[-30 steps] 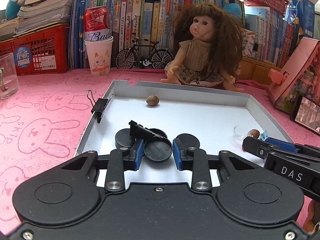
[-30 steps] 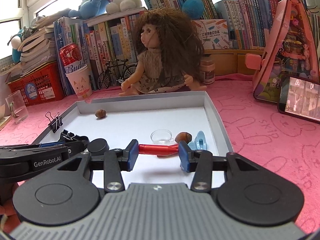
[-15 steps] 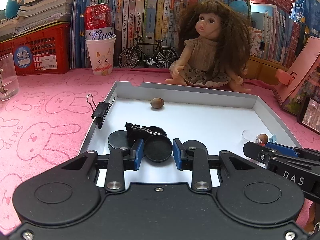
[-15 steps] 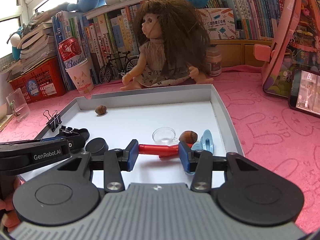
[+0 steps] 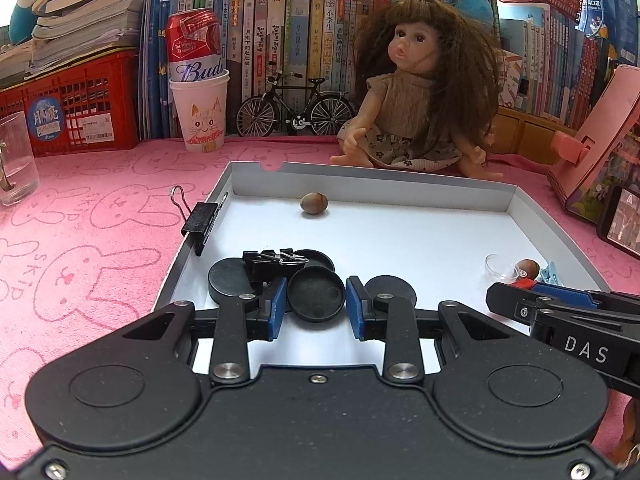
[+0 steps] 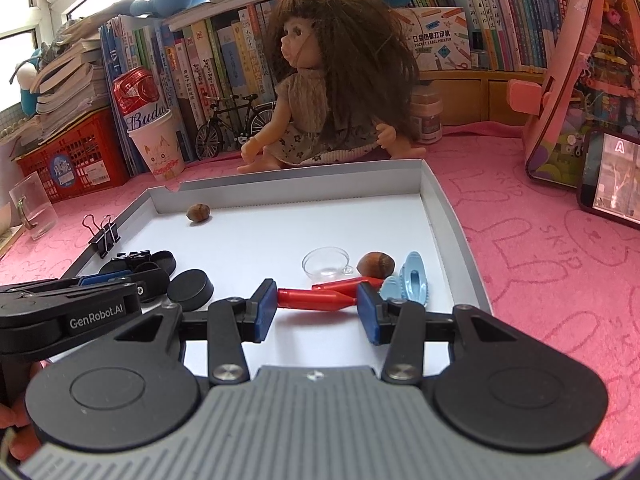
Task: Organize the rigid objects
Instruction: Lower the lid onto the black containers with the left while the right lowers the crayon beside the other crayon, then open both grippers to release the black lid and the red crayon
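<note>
My left tool (image 5: 316, 304) pinches a black disc (image 5: 316, 294) low inside the white tray (image 5: 520, 204); my right tool (image 6: 316, 310) pinches a red peg (image 6: 316, 299) there. The smooth disc could slip and scatter the neighbouring discs. Only the right view shows the blue clip (image 6: 412, 280) touching the peg.

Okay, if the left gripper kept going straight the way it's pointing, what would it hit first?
The left gripper already has a black round lid between its fingers. Straight beyond lies bare tray floor, probably met next; depth is uncertain.
</note>
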`<action>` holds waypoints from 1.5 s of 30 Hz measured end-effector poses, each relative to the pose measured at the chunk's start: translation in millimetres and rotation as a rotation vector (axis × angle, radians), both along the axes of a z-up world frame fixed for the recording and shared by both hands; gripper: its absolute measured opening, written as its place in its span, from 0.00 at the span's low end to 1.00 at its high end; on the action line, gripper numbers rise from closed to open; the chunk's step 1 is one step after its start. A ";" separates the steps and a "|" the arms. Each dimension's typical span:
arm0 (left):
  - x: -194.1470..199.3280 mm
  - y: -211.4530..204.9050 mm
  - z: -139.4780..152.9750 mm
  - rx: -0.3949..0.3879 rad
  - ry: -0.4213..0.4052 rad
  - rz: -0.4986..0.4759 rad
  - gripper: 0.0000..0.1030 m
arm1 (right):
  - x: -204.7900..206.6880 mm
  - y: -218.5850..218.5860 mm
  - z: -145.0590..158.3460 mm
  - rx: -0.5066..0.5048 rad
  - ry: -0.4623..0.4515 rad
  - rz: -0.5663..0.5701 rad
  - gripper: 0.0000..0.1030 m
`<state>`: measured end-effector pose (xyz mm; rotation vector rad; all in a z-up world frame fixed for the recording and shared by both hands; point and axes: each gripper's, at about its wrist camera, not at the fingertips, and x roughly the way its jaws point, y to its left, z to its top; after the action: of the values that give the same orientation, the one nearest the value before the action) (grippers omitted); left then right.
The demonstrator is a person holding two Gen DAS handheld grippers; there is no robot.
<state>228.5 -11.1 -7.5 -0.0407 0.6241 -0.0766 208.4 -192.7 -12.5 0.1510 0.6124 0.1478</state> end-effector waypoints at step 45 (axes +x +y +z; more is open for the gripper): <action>-26.2 3.2 8.0 -0.027 -0.025 -0.013 0.63 | -21.4 5.3 9.9 -0.047 -0.065 0.011 0.81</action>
<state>202.3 -7.8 0.5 -0.0613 0.5982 -0.0979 187.0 -187.4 -2.6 0.0976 0.5517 0.1479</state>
